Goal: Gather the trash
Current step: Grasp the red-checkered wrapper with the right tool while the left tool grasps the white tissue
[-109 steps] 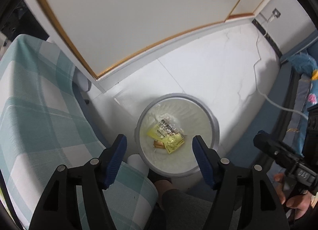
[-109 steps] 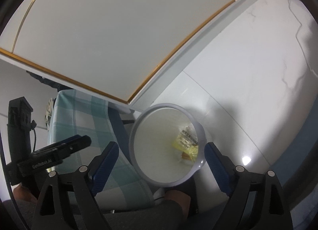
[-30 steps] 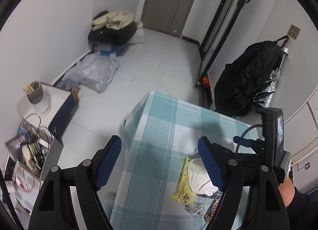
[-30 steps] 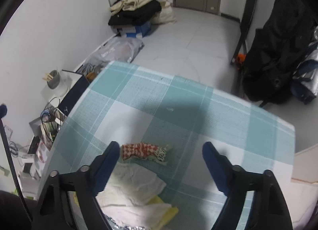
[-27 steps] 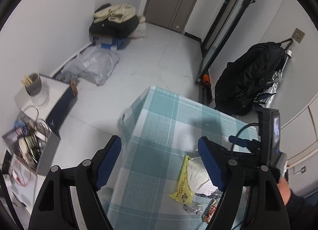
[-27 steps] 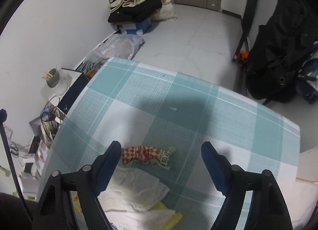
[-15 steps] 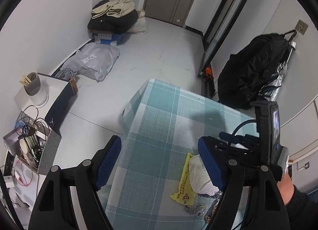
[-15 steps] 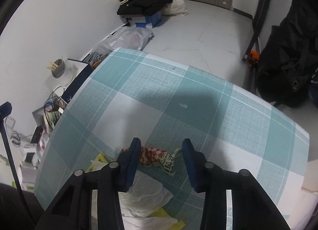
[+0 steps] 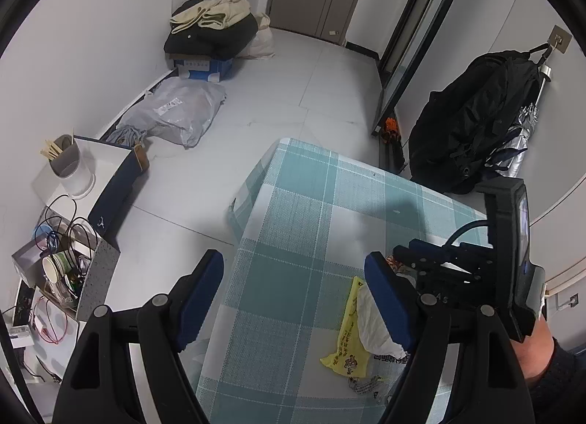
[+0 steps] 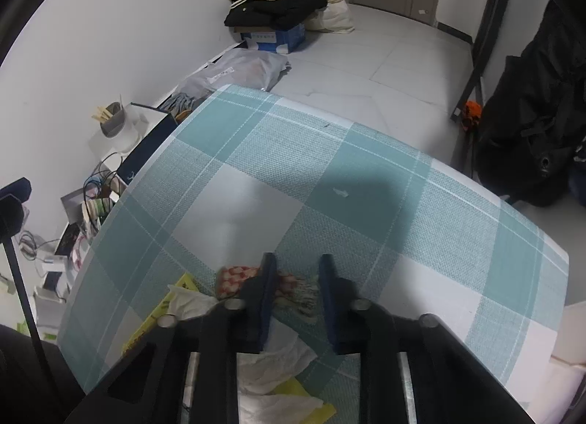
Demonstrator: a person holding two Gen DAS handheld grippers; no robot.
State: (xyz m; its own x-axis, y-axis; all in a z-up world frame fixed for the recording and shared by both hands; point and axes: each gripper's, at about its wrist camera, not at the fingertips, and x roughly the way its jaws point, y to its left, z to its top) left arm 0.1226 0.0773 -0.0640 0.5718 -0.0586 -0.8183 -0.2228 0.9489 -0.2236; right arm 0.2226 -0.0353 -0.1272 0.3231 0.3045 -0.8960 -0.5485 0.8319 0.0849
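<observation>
From the left wrist camera, the left gripper hung with its jaws wide apart and nothing between them, over the near corner of the table with its teal-and-white check cloth. At about four o'clock from that gripper lay the trash: a yellow printed wrapper with a crumpled white tissue on top of it, and at five o'clock some small scraps too blurred to name. The right gripper showed at three o'clock as a black frame whose tips came down on a bit of red-and-white wrapper; a hand gripped its handle at the lower right. Beyond the table, a black backpack hung on the wall at one o'clock, a pile of clothes sat on a box at eleven o'clock, and a cup of chopsticks stood at nine o'clock.

From the right wrist camera, the right gripper had its jaws closing, the gap narrow, with the red-and-white checked wrapper lying across it on the cloth. The left pad appeared to touch the wrapper's middle, though the right pad seemed still clear of its crinkled end. White tissues and the yellow wrapper lay at six to eight o'clock, partly hidden under the gripper's frame.
</observation>
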